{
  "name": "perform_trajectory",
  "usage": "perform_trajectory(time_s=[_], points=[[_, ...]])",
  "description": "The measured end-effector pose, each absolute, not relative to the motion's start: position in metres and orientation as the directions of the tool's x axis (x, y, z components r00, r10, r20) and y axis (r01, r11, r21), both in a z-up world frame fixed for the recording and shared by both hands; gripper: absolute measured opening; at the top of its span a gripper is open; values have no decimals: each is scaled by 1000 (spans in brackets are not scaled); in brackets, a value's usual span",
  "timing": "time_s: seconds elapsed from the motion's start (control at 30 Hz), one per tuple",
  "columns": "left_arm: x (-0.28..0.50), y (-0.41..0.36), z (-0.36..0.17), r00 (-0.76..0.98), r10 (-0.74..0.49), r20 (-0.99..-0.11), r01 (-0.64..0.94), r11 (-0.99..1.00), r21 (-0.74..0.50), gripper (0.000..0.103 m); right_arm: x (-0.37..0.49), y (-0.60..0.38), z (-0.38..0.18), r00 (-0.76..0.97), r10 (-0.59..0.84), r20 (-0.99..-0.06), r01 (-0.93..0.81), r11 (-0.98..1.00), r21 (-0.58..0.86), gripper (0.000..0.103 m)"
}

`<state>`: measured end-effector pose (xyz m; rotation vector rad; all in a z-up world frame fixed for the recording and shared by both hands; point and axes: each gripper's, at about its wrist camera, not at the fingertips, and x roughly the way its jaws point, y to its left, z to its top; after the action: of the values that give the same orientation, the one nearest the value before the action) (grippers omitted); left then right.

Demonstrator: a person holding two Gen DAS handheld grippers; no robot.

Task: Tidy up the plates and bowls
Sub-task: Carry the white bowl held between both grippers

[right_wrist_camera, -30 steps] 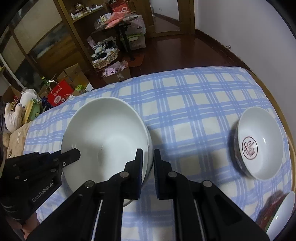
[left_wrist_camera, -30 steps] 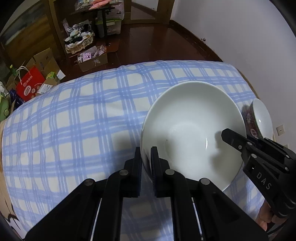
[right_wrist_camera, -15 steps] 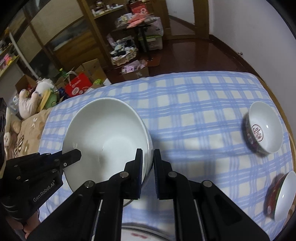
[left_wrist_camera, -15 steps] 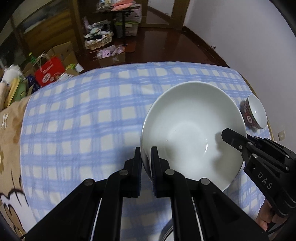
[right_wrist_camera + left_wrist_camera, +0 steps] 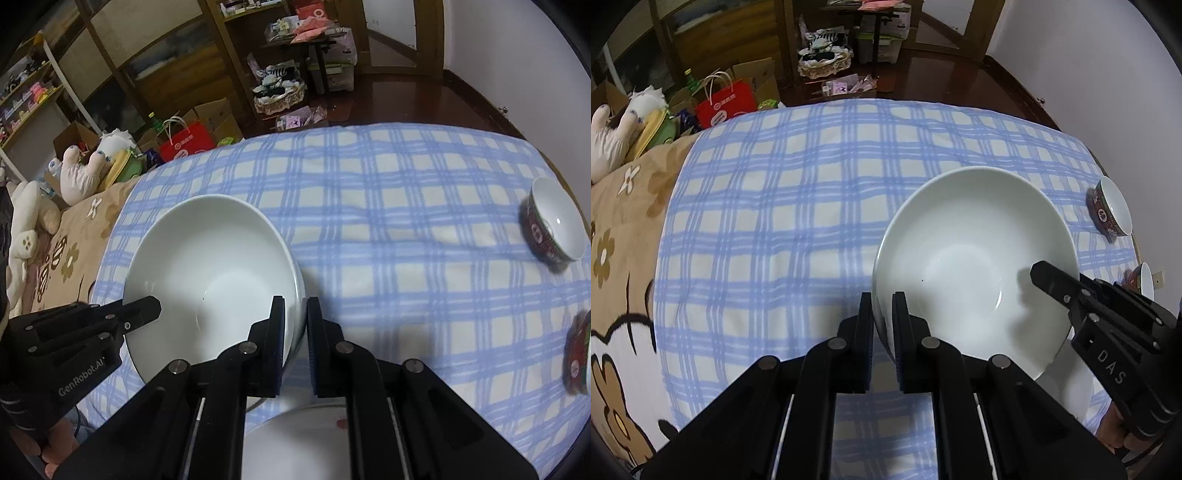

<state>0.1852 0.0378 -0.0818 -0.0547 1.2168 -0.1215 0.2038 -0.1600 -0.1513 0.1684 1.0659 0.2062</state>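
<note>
White and wide, the big bowl hangs above the blue checked cloth, its rim pinched on opposite sides by both tools: the left tool clamps the near-left edge, the right tool the other. Two small red-patterned bowls sit apart near the cloth's right edge, and a plate's rim shows below.

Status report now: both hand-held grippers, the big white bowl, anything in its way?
Left hand-held gripper and right hand-held gripper shut on white bowl rim, opposite sides. Bowl held above checked cloth. White plate below, near edge.
</note>
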Motion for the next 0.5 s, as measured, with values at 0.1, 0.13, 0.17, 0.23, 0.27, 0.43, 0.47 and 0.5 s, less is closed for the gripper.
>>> perform_trajectory(time_s=[0.1, 0.13, 0.17, 0.23, 0.27, 0.43, 0.47, 0.5], points=[[183, 43, -89, 333, -116, -936, 56, 993, -103, 10, 201, -154, -158, 453, 250, -856, -93, 968, 234, 12], [182, 46, -92, 329, -114, -937, 51, 993, -103, 10, 201, -151, -161, 447, 251, -858, -95, 968, 234, 12], [183, 47, -95, 325, -115, -939, 48, 993, -105, 10, 201, -150, -164, 444, 252, -860, -96, 968, 234, 12], [184, 51, -103, 310, -124, -942, 39, 992, -118, 10, 201, -146, -170, 435, 248, -866, -96, 969, 229, 12], [186, 52, -105, 305, -126, -944, 38, 992, -120, 10, 202, -145, -174, 430, 245, -869, -92, 969, 228, 12], [189, 51, -116, 276, -116, -954, 58, 993, -104, 10, 206, -144, -183, 409, 245, -879, -90, 969, 228, 12], [189, 51, -117, 274, -117, -954, 64, 993, -103, 10, 207, -145, -185, 408, 251, -878, -87, 968, 237, 12], [189, 51, -118, 272, -120, -955, 67, 992, -106, 10, 207, -145, -186, 408, 254, -877, -82, 967, 242, 12]])
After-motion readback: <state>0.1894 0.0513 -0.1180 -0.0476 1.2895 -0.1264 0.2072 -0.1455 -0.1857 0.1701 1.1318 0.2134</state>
